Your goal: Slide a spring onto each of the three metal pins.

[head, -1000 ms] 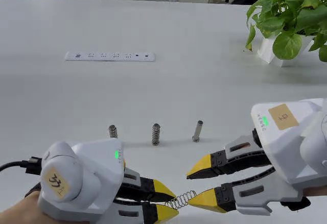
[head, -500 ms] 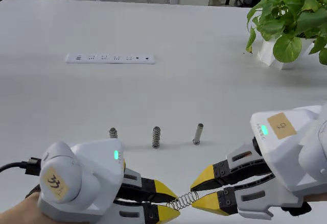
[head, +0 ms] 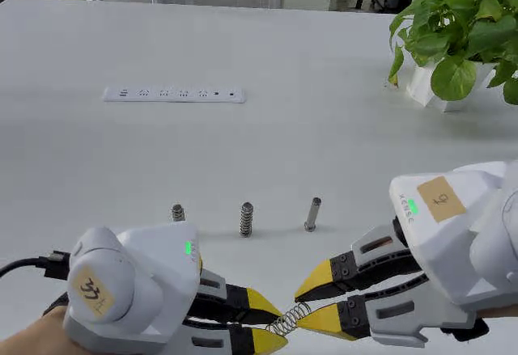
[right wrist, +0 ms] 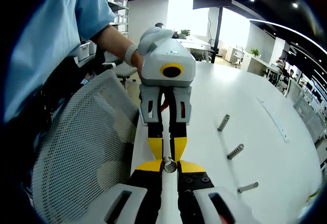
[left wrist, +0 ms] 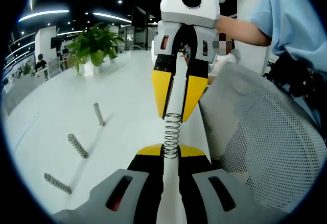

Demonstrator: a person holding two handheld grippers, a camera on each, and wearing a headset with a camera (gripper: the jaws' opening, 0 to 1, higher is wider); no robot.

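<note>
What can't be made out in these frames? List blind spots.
Whether the right tool clamps the spring: head view, its tips overlap the spring's end.
Underside of the left tool: head view, cut by the bottom edge.
Coil count of the middle pin's spring: head view, too small.
Shape of the plant pot: head view, leaves cover it.

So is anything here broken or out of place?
Nothing broken or spilled. The right-hand pin is bare while the other two pins wear springs, and a loose spring sits between the left gripper and right gripper.
</note>
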